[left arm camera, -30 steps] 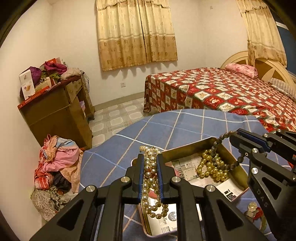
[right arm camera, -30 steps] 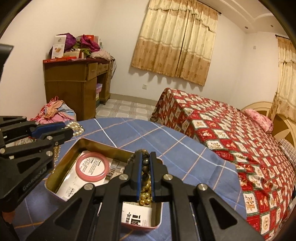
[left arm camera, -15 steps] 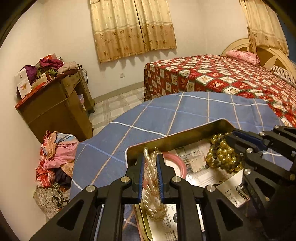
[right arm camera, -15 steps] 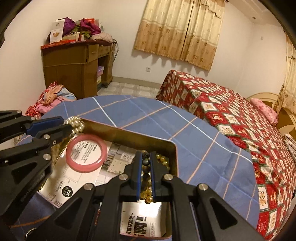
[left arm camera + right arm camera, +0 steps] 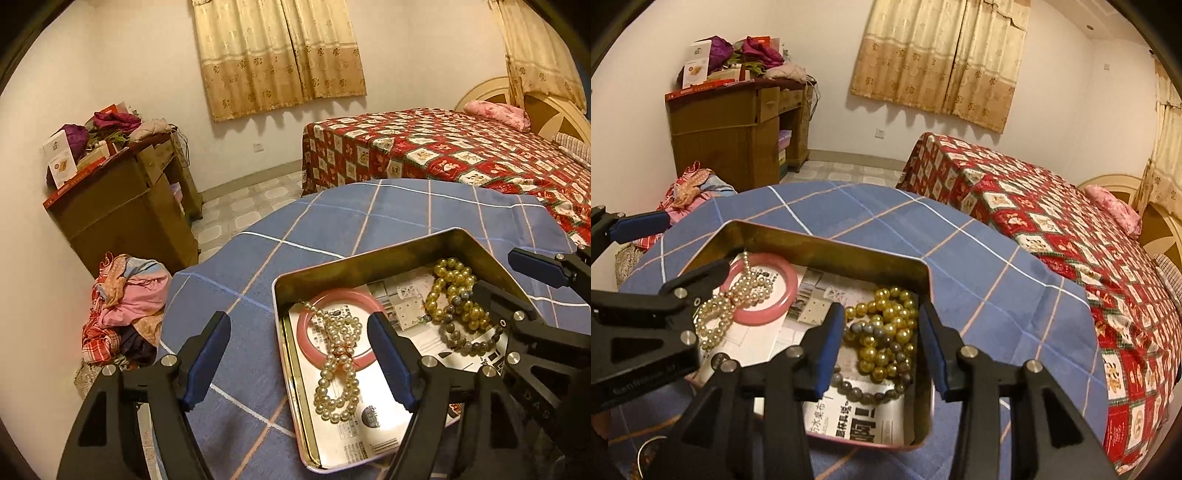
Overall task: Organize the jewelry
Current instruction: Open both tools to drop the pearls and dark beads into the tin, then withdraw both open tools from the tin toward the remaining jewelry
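A gold metal tin (image 5: 373,258) (image 5: 827,242) lined with printed paper sits on the blue checked table. A white pearl necklace (image 5: 338,369) (image 5: 735,301) lies in it across a pink bangle (image 5: 340,301) (image 5: 779,291). A pile of gold beads (image 5: 456,291) (image 5: 886,325) and a grey bead strand (image 5: 465,339) (image 5: 871,393) lie at the tin's other end. My left gripper (image 5: 299,360) is open and empty above the pearls. My right gripper (image 5: 881,349) is open and empty above the gold beads.
The round table's blue cloth (image 5: 332,218) drops off at its far edge. A bed with a red quilt (image 5: 461,147) stands behind it. A wooden desk (image 5: 122,206) with clutter stands left, and a heap of clothes (image 5: 125,310) lies on the floor.
Both grippers have opened and let go: the pearl necklace and the gold and grey beads, held over the tin before, now lie in the tin.
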